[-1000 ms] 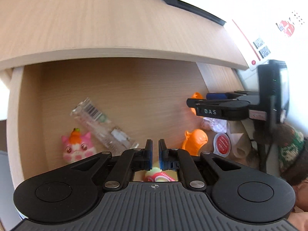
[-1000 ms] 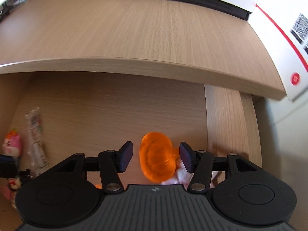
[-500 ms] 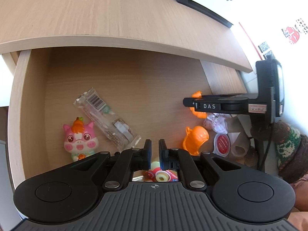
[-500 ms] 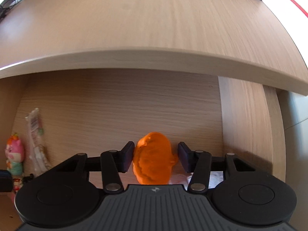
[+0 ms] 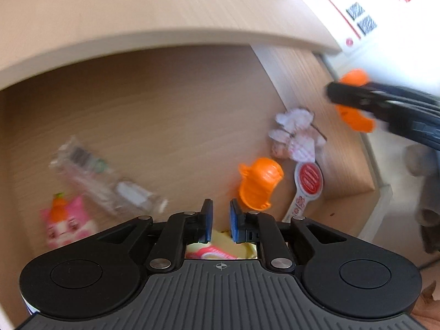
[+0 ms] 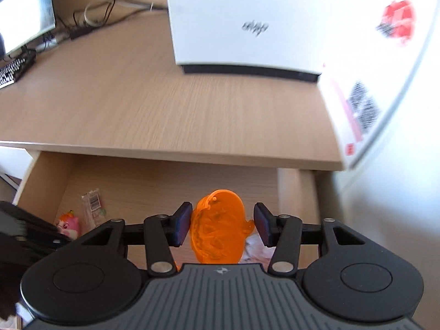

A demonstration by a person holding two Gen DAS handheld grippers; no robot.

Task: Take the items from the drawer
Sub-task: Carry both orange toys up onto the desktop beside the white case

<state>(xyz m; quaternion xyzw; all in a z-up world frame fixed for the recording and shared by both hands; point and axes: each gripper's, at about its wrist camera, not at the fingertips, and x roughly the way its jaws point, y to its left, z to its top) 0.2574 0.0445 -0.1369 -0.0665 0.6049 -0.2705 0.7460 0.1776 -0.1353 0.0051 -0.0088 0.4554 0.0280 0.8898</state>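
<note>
The orange toy [image 6: 218, 227] sat between the pads of the right gripper [image 6: 222, 227], clamped from both sides and carried above the open drawer [image 6: 291, 192], in front of the desk's front edge; seen from the left wrist camera the same orange toy [image 5: 354, 101] hung in the black fingers over the drawer's right wall, its outline smeared by motion. The left gripper [image 5: 220, 221] pointed down into the drawer [image 5: 165, 110], its blue pads a narrow gap apart and opening, with nothing between them; a yellow and pink package [image 5: 217, 250] showed just below them, behind the gripper body. On the drawer floor a second orange toy [image 5: 260, 187] lay just beside the left gripper's right pad, near a round red and white tag [image 5: 308, 184] and a crumpled white and pink wrapper [image 5: 295, 134] by the right wall. Farther left lay a clear plastic packet [image 5: 107, 181] with a barcode, and beside it a pink pig figure [image 5: 67, 225] with an orange topknot, both blurred. On the wooden desk [image 6: 165, 96] above the drawer stood a white box [image 6: 247, 22], with a monitor [image 6: 26, 24], a keyboard [image 6: 12, 73] and cables [image 6: 96, 13] at its far left corner.
</note>
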